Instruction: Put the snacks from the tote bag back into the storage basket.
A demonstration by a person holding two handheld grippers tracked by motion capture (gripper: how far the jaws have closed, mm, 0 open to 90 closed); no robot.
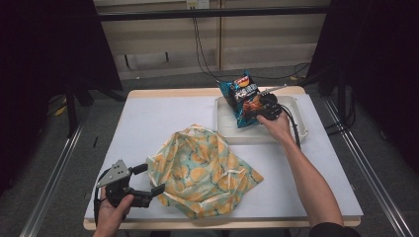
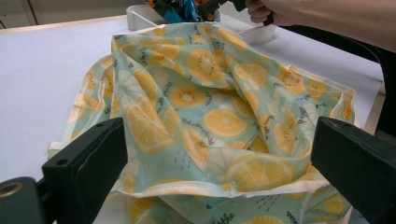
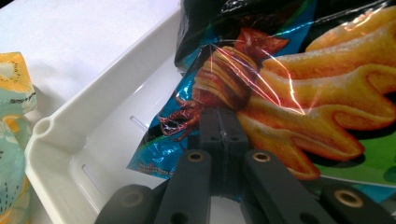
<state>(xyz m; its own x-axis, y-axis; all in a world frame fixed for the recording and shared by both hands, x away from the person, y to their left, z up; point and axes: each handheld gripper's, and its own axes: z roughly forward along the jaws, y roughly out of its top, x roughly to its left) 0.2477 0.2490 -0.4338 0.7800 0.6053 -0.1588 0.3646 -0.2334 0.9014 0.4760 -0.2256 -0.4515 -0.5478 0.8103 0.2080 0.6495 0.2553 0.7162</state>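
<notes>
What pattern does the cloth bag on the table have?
The cloth bag has orange citrus slices on pale mint green, clearest in the left gripper view.

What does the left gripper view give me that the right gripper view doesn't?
Left gripper view alone: the left gripper with jaws wide apart on either side of the lemon-print bag's rim, not pressing it, and the person's hand beyond.
Right gripper view alone: the right gripper shut on the snack packet.
Both: the bag, the packet, the white tray and the table.

White table (image 1: 148, 113); dark curtains (image 1: 44, 54) both sides; cables (image 1: 202, 54) on floor behind.
</notes>
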